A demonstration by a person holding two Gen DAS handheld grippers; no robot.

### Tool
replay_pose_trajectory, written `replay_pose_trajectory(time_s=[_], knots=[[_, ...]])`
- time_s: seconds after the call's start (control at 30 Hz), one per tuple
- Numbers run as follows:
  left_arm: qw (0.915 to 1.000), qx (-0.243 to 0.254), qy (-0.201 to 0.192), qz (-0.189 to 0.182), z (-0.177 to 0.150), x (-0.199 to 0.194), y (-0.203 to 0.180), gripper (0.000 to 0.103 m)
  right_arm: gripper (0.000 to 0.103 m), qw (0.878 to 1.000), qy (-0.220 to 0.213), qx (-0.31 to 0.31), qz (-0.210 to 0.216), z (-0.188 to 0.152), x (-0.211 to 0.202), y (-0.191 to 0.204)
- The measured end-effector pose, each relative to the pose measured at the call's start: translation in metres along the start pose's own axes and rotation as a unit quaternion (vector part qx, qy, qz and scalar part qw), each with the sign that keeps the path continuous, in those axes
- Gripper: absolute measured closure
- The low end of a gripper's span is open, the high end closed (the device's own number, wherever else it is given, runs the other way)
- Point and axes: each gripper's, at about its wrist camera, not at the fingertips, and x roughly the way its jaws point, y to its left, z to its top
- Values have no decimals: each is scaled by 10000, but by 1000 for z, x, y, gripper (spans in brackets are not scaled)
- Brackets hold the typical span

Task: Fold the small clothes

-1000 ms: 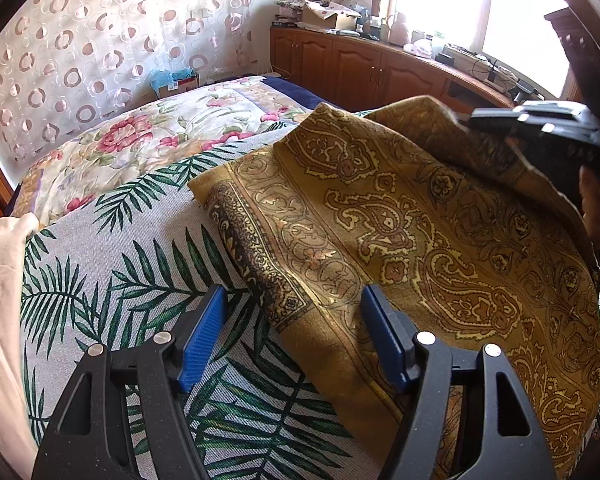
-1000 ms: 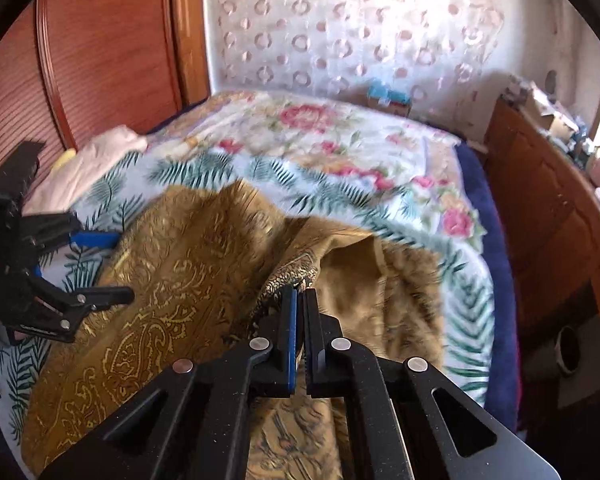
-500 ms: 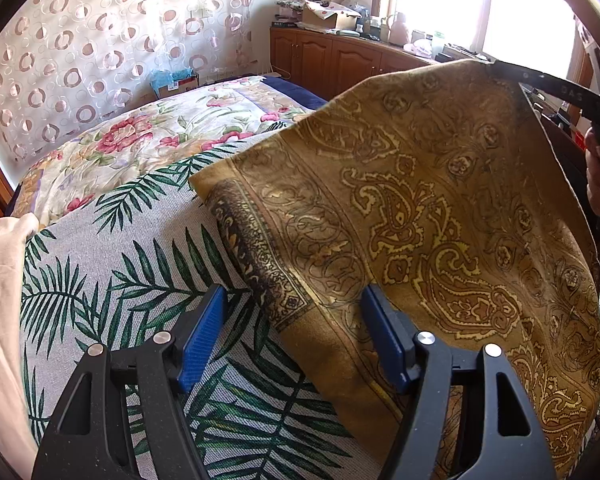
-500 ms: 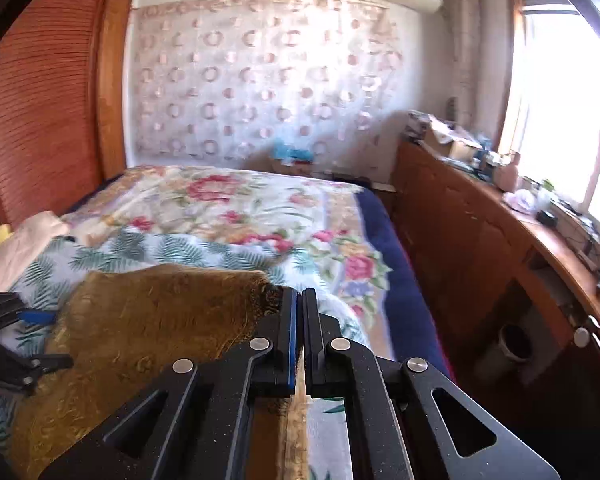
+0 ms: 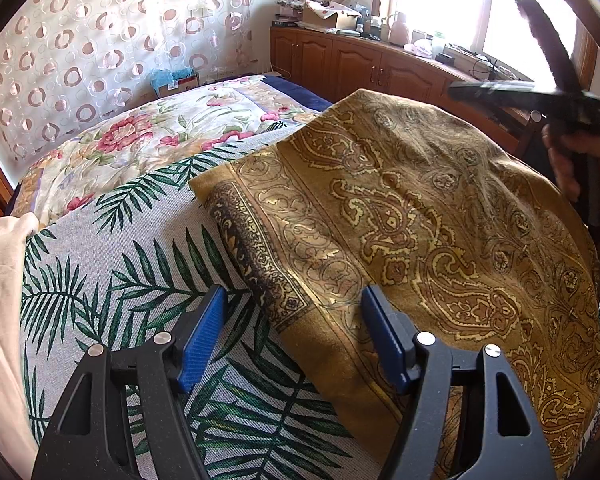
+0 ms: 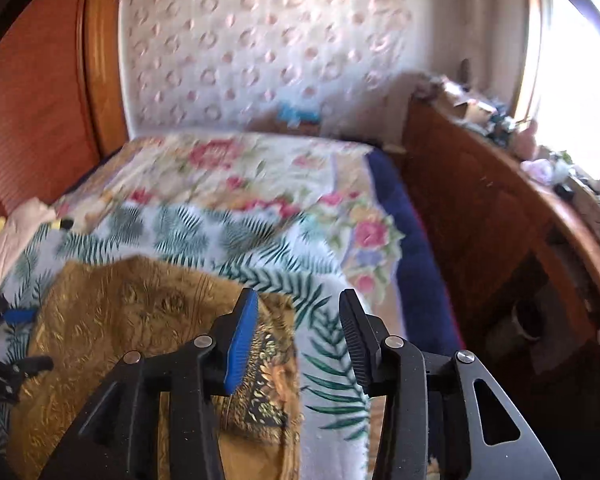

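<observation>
A gold paisley cloth (image 5: 420, 220) with a dark patterned border lies in a mound on the bed. My left gripper (image 5: 294, 332) hovers open low over its near edge, with the border strip between the blue pads and neither pad pressing on it. In the left wrist view my right gripper (image 5: 540, 96) hangs above the cloth's far right side, held by a hand (image 5: 568, 160). The right gripper (image 6: 298, 336) has its jaws opening with nothing between them. The cloth (image 6: 120, 320) lies below and left of it, its edge under the left finger (image 6: 242, 340).
A palm-leaf blanket (image 5: 112, 280) covers the near bed and a floral quilt (image 5: 140, 140) the far part. A cream garment (image 5: 0, 300) lies at the left edge. Wooden cabinets (image 5: 360, 64) with clutter line the window wall. A wooden headboard (image 6: 40, 120) stands on the left.
The right gripper had the cloth's edge pinched and lifted high. Its jaws have now parted, the cloth has dropped onto the bed, and the gripper has drawn away. The left gripper stayed put.
</observation>
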Motion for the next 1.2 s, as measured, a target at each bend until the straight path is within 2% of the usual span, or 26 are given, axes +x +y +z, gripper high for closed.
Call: replay_pose_trajectory(time_s=[0.2,0.33,0.47,0.53,0.6,0.87,1.07,1.2], knots=[[9998,-96,-81,169,12,-3,11,33,59,9977,494,-16,459,14,41,-11],[9995,-186,-149,223,15,-5,18,33,59,9977,452,70,494,24,41,-26],[9992,-231,-214,244,13,-9,20,33,59,9983,336,91,457,19,23,-34],[9991,-225,-248,242,12,-13,17,33,58,9987,284,103,407,7,18,-26],[9991,-210,-279,228,9,-17,15,33,49,9989,209,97,397,-2,2,-23],[9994,-89,-342,4,-20,-43,-7,33,38,9984,90,-98,556,-54,-65,-7],[9990,-87,-259,-344,-48,-60,-25,33,36,9977,317,-290,522,-100,-104,1],[9983,-180,-104,-539,-67,-67,-32,33,36,9978,476,-278,372,-127,-116,-2]])
